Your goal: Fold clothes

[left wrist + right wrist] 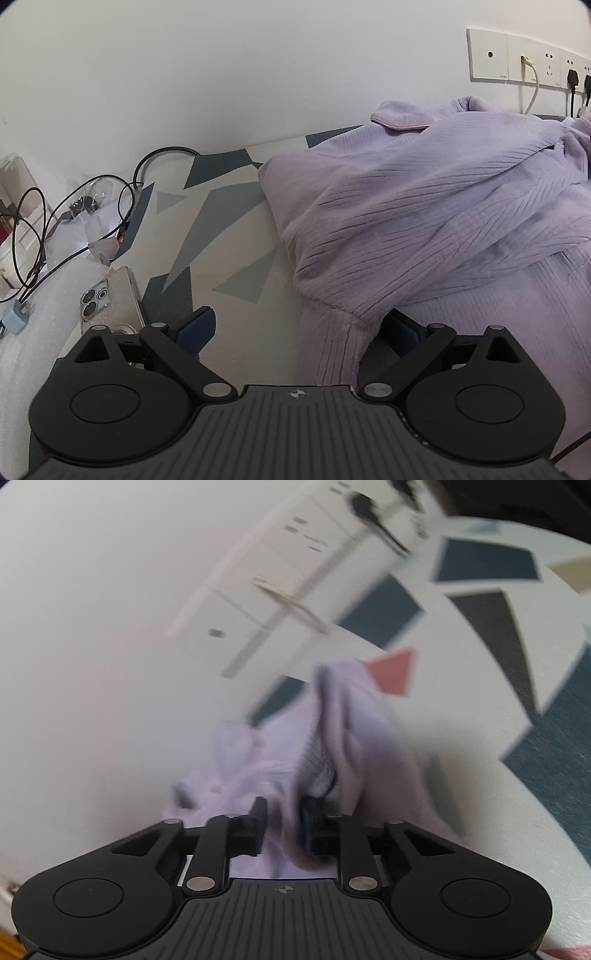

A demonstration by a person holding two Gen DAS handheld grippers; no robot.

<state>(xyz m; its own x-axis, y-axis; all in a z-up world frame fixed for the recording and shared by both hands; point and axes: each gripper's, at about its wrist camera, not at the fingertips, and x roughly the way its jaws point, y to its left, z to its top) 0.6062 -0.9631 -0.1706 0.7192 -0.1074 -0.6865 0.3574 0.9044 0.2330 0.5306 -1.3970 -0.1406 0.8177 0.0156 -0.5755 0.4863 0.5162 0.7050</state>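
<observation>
A lilac ribbed garment (424, 206) lies bunched on a sheet with a geometric pattern (221, 229), its collar toward the wall. My left gripper (299, 326) is open wide. A ribbed cuff (332, 343) of the garment lies between its fingers, nearer the right finger (400, 326), and the pads do not press on it. In the blurred right wrist view, my right gripper (284, 823) is shut on a fold of the lilac garment (332, 738), which rises in a crumpled ridge ahead of the fingers.
A phone in a clear case (107, 299) lies left of my left gripper, with tangled black cables (74, 221) and plastic wrapping behind it. Wall sockets (524, 59) with plugs and cords sit above the garment. The white wall (92, 646) stands close behind.
</observation>
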